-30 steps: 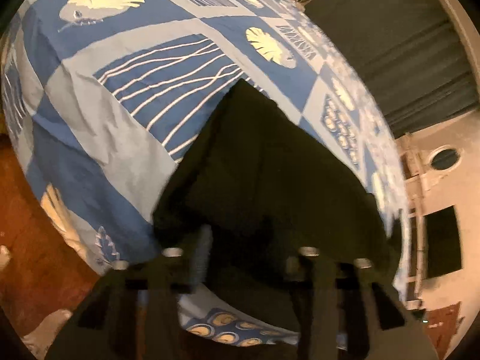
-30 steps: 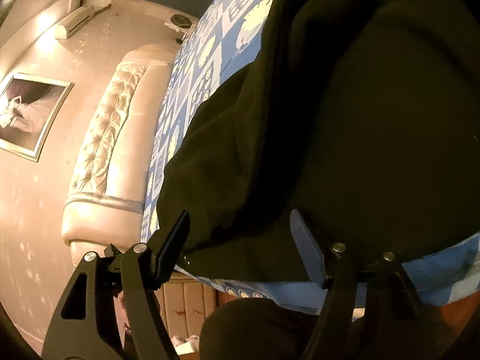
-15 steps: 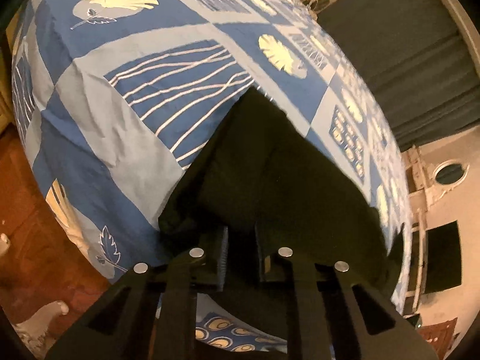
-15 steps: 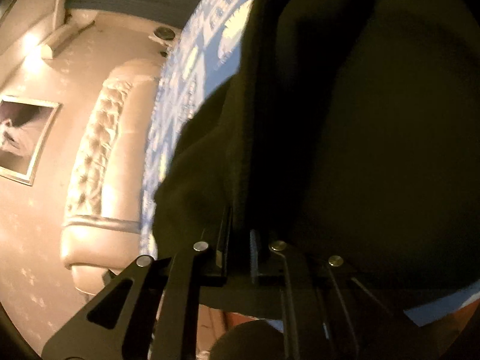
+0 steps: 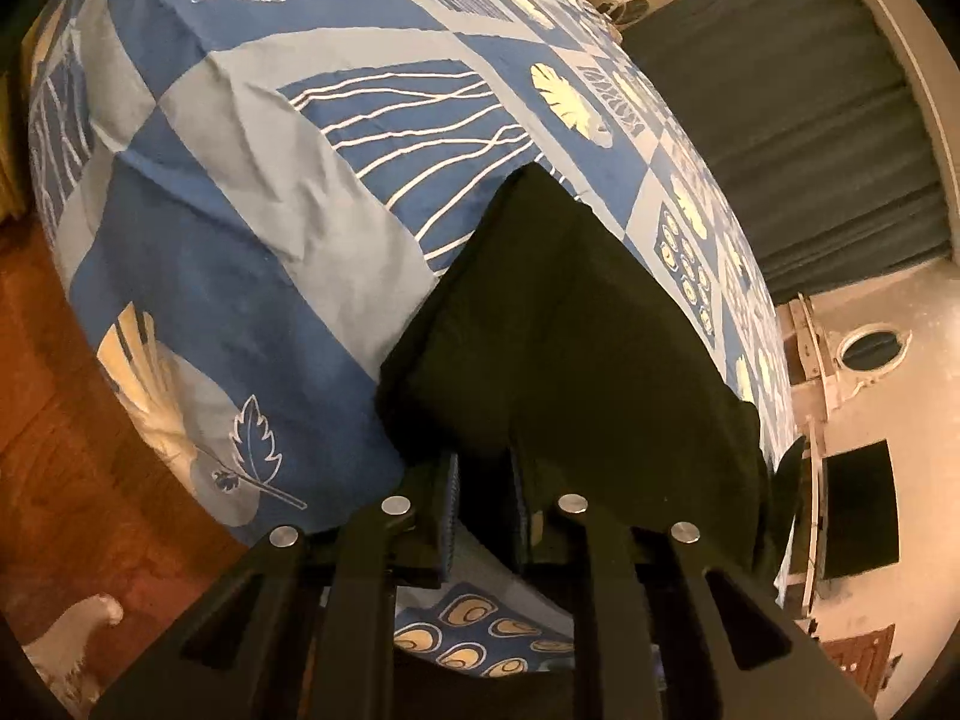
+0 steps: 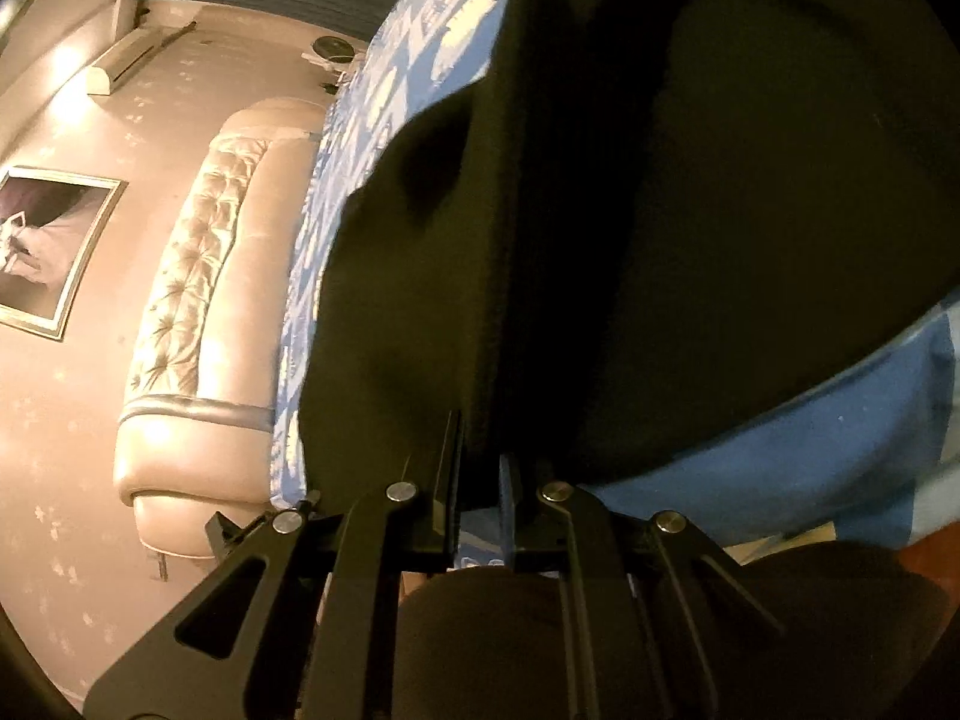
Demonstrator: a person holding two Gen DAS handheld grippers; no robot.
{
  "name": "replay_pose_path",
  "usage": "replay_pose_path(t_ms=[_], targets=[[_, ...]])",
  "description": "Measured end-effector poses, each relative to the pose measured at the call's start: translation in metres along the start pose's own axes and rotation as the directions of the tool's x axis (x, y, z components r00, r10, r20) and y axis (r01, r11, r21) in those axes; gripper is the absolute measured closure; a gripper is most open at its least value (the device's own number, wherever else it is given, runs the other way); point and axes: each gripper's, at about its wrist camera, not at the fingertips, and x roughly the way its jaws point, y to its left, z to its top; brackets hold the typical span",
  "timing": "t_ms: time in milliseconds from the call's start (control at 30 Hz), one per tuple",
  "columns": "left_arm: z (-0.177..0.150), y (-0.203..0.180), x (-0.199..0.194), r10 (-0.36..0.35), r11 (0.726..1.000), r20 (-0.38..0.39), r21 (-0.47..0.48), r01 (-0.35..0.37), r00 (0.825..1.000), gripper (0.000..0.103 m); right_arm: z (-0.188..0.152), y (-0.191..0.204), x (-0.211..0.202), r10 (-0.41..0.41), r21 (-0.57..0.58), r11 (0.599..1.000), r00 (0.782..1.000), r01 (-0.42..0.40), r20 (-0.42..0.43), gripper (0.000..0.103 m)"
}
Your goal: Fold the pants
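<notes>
The black pants [image 5: 576,336] lie on the bed's blue patterned cover [image 5: 252,192], near its front edge. My left gripper [image 5: 483,480] is shut on the near edge of the pants. In the right wrist view the pants [image 6: 690,210] fill most of the frame, and my right gripper [image 6: 480,456] is shut on a raised vertical fold of the fabric. The part of the pants between the jaws is hidden in both views.
The bed's padded cream headboard [image 6: 198,312] stands left in the right wrist view, below a framed picture [image 6: 42,246]. Dark curtains [image 5: 798,120] hang behind the bed. Wooden floor [image 5: 66,420] lies beside the bed at the left.
Both grippers were open around the edge of the pants one second ago. Both have closed on the fabric, and the right one has lifted its fold.
</notes>
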Motion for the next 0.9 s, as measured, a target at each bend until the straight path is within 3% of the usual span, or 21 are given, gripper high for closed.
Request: replay_pose_path(t_ms=[100,133,200,267,300,333,500,667,700,767,800,900], targets=[[-0.001,-0.005,-0.007,0.014,0.999,0.011,0.046,-0.015,1.0,0.082,0.003,0.005,-0.009,-0.005,-0.012,1.0,1.0,0.005,0.007,0.085],[-0.002,-0.009,-0.01,0.036,0.997,0.023,0.068,-0.038,0.999,0.08,0.005,0.008,-0.013,-0.012,-0.028,1.0,1.0,0.013,0.011,0.078],[-0.005,-0.02,-0.021,0.1,0.985,0.063,0.138,-0.108,0.993,0.069,0.011,0.014,-0.03,-0.027,-0.061,0.998,0.999,0.03,0.046,0.07],[-0.009,-0.033,-0.031,0.153,0.962,0.105,0.214,-0.172,0.983,0.058,0.024,0.017,-0.049,-0.055,-0.088,0.994,0.994,0.063,0.091,0.052],[-0.01,-0.04,-0.034,0.172,0.948,0.12,0.249,-0.198,0.978,0.045,0.037,0.02,-0.061,-0.072,-0.107,0.991,0.989,0.085,0.126,0.05],[-0.012,-0.048,-0.037,0.184,0.937,0.135,0.277,-0.215,0.974,0.04,0.05,0.023,-0.071,-0.088,-0.121,0.987,0.983,0.108,0.163,0.049],[-0.015,-0.085,-0.037,0.104,0.932,0.11,0.337,-0.135,0.988,0.027,0.155,0.049,-0.098,-0.174,-0.159,0.961,0.939,0.228,0.297,0.038],[-0.014,-0.12,-0.004,0.029,0.947,0.018,0.319,-0.033,0.999,0.026,0.274,0.077,-0.061,-0.369,-0.175,0.877,0.861,0.447,0.349,0.034],[-0.015,-0.124,0.003,0.026,0.949,0.006,0.315,-0.026,1.0,0.026,0.301,0.08,-0.045,-0.438,-0.168,0.841,0.828,0.515,0.35,0.034],[-0.017,-0.131,0.019,0.029,0.947,-0.018,0.32,-0.022,0.999,0.026,0.338,0.079,-0.013,-0.527,-0.172,0.786,0.788,0.594,0.318,0.033],[-0.019,-0.132,0.027,0.04,0.944,-0.028,0.328,-0.028,0.999,0.026,0.357,0.075,0.006,-0.583,-0.16,0.747,0.752,0.645,0.307,0.033],[-0.022,-0.123,0.045,0.07,0.95,-0.069,0.31,-0.045,0.995,0.026,0.389,0.064,0.044,-0.667,-0.137,0.685,0.692,0.715,0.277,0.033]])
